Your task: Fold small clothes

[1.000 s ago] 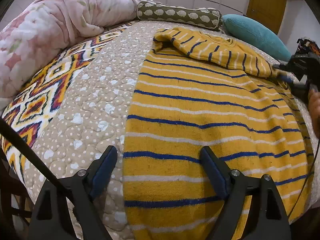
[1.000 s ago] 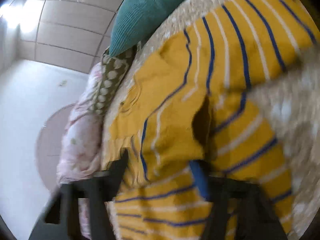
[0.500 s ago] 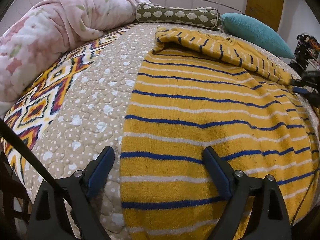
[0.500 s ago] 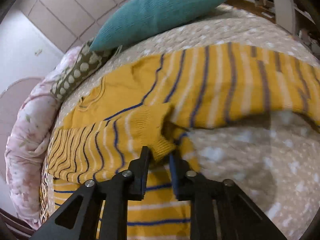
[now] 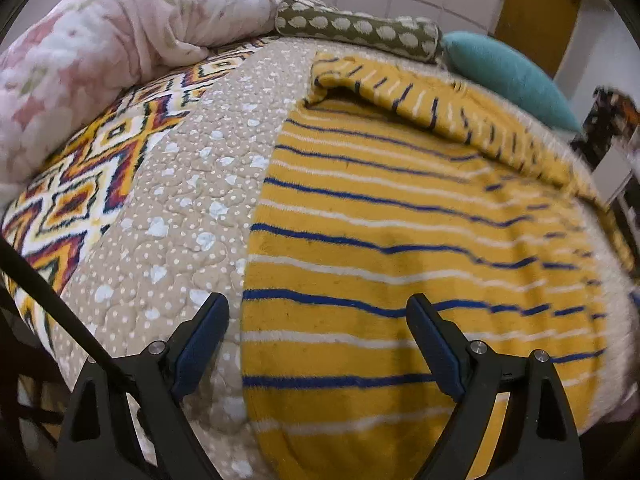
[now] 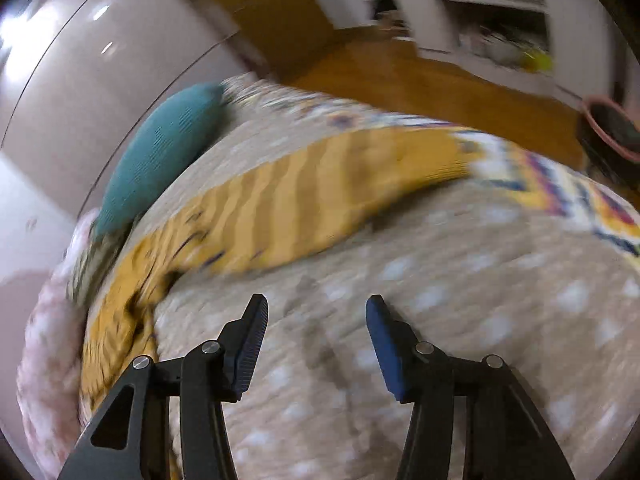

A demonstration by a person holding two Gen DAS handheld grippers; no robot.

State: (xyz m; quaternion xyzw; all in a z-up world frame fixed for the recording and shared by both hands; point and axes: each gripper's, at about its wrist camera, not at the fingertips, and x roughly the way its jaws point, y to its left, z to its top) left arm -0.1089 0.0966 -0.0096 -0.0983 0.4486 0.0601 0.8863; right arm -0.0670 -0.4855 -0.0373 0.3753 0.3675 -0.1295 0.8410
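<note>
- Warm, fairly dim indoor light fills both views, and each fisheye frame bends sharply at its edges into dark corners.
- In the left wrist view, the yellow striped sweater (image 5: 400, 248) is sharp near the centre and smears into blur at the right edge.
- The right wrist view is heavily motion-blurred: the sweater (image 6: 304, 200), the dotted quilt (image 6: 460, 300) and the teal pillow (image 6: 160, 156) all streak.
- Bright white glare shines on the glossy wall panels (image 6: 60, 40) at upper left.
- A faint shadow falls on the quilt between the fingers (image 6: 252, 344) of the right gripper (image 6: 316, 340), which stay crisp.
</note>
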